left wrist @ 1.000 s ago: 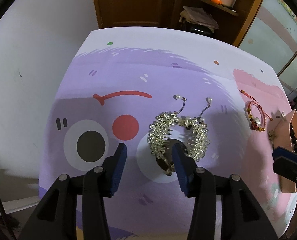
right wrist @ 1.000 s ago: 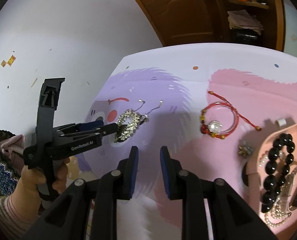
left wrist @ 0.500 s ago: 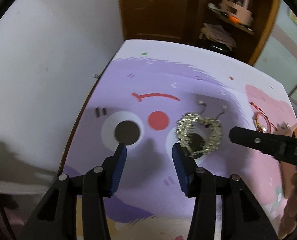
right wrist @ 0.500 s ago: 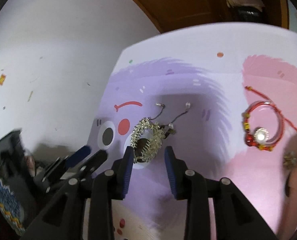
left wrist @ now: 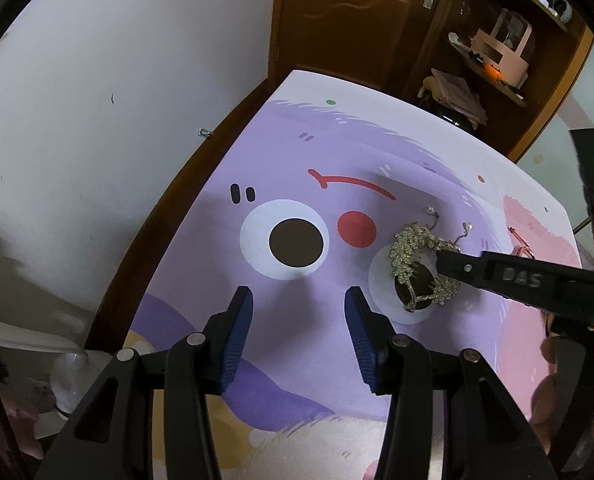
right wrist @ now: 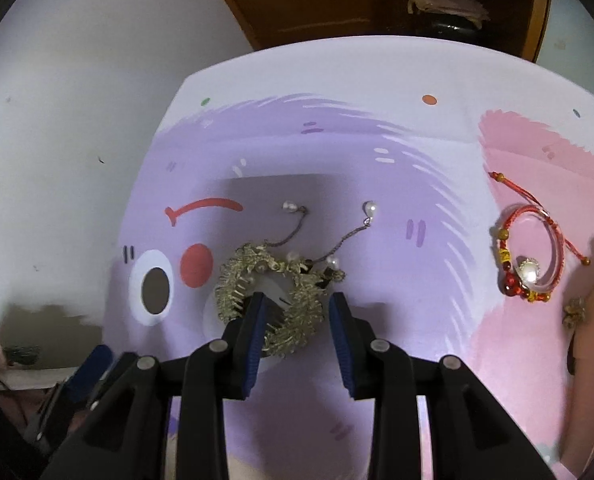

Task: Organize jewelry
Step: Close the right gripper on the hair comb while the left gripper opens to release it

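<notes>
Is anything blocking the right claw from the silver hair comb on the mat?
Nothing visible does. The right claw is open and already at the hair comb, one blue finger over its middle, the other just outside its right edge. The red bracelet lies well off to the right, and the left claw is clear.

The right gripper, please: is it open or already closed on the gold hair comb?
Open. The right gripper has its blue fingers spread, straddling one side of the gold hair comb, which lies flat on the mat.
</notes>
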A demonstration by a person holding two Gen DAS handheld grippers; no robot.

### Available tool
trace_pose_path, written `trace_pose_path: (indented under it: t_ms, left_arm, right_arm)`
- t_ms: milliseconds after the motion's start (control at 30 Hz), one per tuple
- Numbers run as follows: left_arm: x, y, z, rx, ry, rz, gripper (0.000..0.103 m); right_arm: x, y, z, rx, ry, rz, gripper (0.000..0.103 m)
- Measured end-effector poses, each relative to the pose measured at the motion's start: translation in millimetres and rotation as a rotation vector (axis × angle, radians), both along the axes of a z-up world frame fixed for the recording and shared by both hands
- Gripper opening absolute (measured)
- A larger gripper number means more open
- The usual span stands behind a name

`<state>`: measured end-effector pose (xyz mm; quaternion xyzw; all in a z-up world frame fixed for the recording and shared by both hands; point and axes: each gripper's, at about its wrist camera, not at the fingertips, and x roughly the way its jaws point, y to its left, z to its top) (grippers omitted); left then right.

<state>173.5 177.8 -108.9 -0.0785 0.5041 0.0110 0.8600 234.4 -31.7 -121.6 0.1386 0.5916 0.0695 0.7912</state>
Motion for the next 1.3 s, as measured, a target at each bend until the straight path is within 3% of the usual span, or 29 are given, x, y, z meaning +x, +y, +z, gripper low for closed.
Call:
trace_pose_path:
  t_ms: [500,633,667,733,1067,1300]
  left_arm:
    - [-5,13,-6,-0.050,0.000,0.018,0.047]
    - [-4,11,-5,-0.057,-0.003,0.014,0.050]
    - [-5,11,-5,-0.057,-0.005,0.013,0.050]
    - [-5,11,-4,-0.058,-0.010,0.011,0.050]
    - [-6,15,-5,-0.078,-0.011,0.019,0.050]
    - [-7,20,-8,-0.087,-0.007,0.031,0.050]
  right_arm:
    - [8,16,-2,-0.181,0.016,-0.059,0.034]
    - [9,13,-3,-0.135,0.015,-0.067,0.039]
    - [9,10,-2,-0.110,0.011,-0.073,0.051]
    - [10,6,1,-0.085,0.002,-0.080,0.065]
    - [20,6,0,-0.099,0.040,-0.086,0.066]
    - [20,24,14,-0.065,0.011,-0.015,0.066]
